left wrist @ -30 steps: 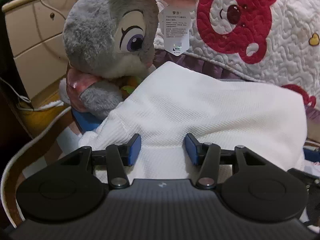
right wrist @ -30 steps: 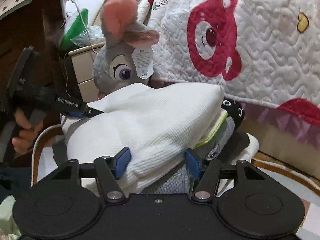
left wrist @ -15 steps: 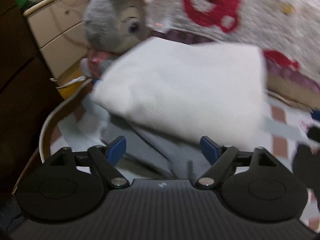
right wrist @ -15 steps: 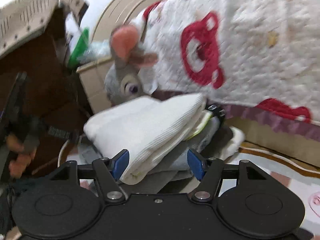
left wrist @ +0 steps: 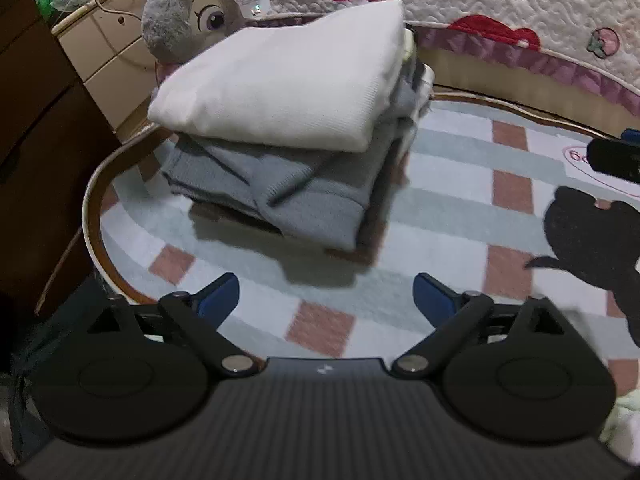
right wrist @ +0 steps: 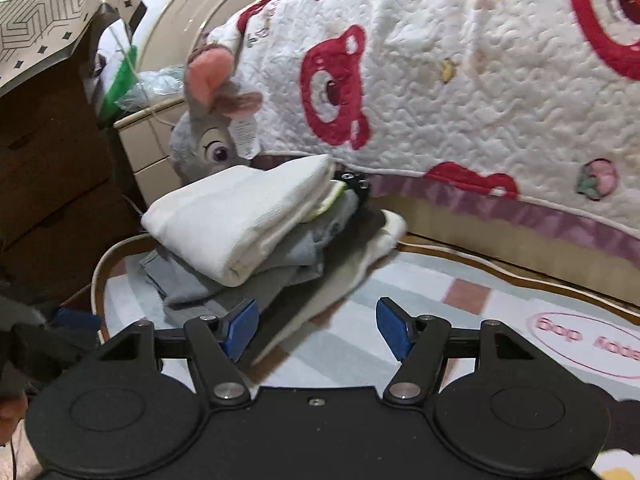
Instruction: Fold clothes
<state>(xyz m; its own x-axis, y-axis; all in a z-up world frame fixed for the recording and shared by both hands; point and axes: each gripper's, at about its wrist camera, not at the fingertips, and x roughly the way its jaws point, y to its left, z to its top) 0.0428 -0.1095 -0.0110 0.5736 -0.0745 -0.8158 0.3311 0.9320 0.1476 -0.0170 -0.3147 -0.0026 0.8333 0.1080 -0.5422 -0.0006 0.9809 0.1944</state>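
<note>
A stack of folded clothes sits at the far left of a checked floor mat (left wrist: 452, 184), beside the bed: a white knit top (left wrist: 288, 80) folded on a grey sweater (left wrist: 280, 188), with paler and darker garments under them. Behind the stack a grey plush rabbit (right wrist: 208, 136) leans against a cream drawer unit (left wrist: 108, 52), and a quilt (right wrist: 480, 80) printed with red bears hangs off the bed on the right.

The left claw (left wrist: 326, 294) hangs over bare mat on the near side of the stack, its blue pads spread wide and gripping nothing. The right claw (right wrist: 318, 326) is likewise spread and empty, its left pad just in front of the stack's near edge; whether it touches the cloth cannot be told.

The stack appears finished, so the step in hand is probably fetching the next garment. A dark item (left wrist: 592, 240) lies on the mat at the right of the left view, blurred and possibly clothing. To do it well, lift each piece by two corners, lay it flat on open mat well apart from the stack, smooth it, then fold, taking care not to nudge the leaning white top.
</note>
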